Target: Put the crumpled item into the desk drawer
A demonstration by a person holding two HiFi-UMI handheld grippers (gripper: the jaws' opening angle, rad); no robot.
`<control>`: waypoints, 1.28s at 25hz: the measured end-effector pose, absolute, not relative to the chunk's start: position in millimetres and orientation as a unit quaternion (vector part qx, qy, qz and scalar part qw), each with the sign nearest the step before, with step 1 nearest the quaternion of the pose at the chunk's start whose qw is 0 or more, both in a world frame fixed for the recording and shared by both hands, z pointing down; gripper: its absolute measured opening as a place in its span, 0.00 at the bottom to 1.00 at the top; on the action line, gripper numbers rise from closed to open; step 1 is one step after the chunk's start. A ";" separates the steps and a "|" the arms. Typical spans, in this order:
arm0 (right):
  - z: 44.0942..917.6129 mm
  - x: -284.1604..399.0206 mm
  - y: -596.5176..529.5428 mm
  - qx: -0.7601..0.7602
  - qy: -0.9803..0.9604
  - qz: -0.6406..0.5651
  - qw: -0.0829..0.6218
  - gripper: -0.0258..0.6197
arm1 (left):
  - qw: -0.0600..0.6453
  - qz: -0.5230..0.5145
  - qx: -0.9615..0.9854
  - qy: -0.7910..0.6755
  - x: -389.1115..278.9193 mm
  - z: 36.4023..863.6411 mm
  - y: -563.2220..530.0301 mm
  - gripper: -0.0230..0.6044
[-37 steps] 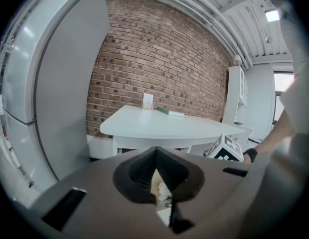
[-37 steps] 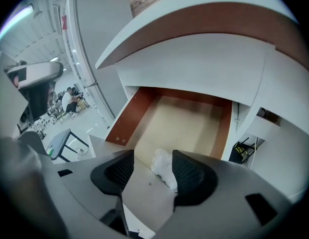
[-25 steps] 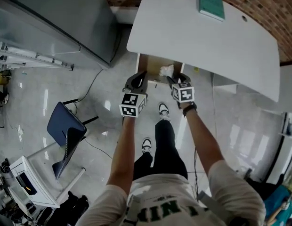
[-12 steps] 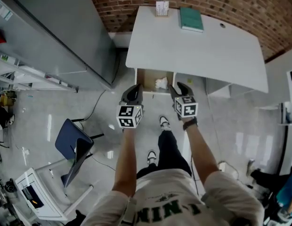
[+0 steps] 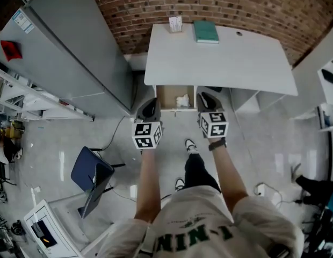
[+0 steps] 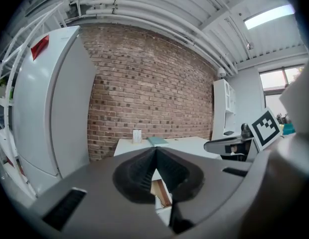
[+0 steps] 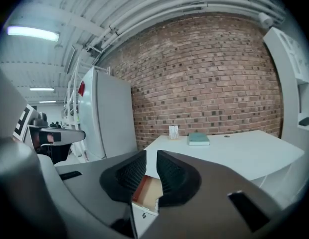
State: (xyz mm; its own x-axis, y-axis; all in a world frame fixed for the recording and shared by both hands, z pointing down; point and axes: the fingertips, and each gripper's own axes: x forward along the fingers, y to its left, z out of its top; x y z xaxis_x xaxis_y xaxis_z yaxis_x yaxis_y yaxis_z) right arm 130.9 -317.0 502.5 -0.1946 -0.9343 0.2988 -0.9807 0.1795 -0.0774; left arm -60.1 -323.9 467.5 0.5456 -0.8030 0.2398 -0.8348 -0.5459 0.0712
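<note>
- The room: a brick wall behind a white desk, with a grey fridge to its left and a glossy floor underneath.
- My left gripper has its jaws together at the tips, with nothing between them.
- My right gripper is closing. Only a narrow gap is left between its jaws, and there is nothing in it.
- Both grippers sit low, just in front of the open drawer, one by each front corner. I take that as a backed-off stance, ready to push the drawer shut.
- The crumpled item lies inside the drawer, toward its right side and clear of both grippers. In my judgement the drop is done, which would explain why both grippers are empty.
- A book lies at the back of the desk, well away from the work.
- Only the head view shows the crumpled item and the whole drawer. It can't show how the jaws stand, because the marker cubes cover them.
- The gripper views show the jaws plainly but miss the crumpled item. Each catches only a slice of the drawer's wooden inside past the jaws, plus the ceiling pipes overhead.
</note>
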 end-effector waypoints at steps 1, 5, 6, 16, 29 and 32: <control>493.6 130.5 -311.7 0.631 -0.762 0.122 0.083 0.13 | 0.083 0.088 0.876 -0.466 -59.7 461.2 -319.1 0.03; 462.4 121.8 -284.8 0.639 -0.759 0.105 0.064 0.10 | 0.063 0.072 0.880 -0.465 -63.0 434.9 -298.4 0.03; 454.5 118.8 -278.2 0.640 -0.760 0.098 0.059 0.10 | 0.059 0.068 0.880 -0.466 -64.3 429.0 -293.0 0.03; 409.2 115.5 -222.5 0.652 -0.753 0.087 0.021 0.05 | 0.041 0.033 0.879 -0.473 -73.1 383.4 -238.5 0.03; 389.8 95.4 -186.2 0.630 -0.773 0.074 0.017 0.05 | 0.036 0.010 0.874 -0.484 -84.2 367.4 -199.9 0.03; 398.5 95.1 -184.5 0.624 -0.777 0.084 0.021 0.05 | 0.045 0.022 0.874 -0.483 -80.6 381.6 -196.6 0.03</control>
State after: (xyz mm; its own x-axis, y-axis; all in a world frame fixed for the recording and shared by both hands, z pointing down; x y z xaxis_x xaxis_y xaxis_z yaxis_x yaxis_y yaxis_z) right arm 95.1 -184.5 398.5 -0.2213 -0.9654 0.1377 -0.9726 0.2082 -0.1038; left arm -80.6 -196.6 381.6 0.5324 -0.8424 0.0826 -0.8465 -0.5293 0.0577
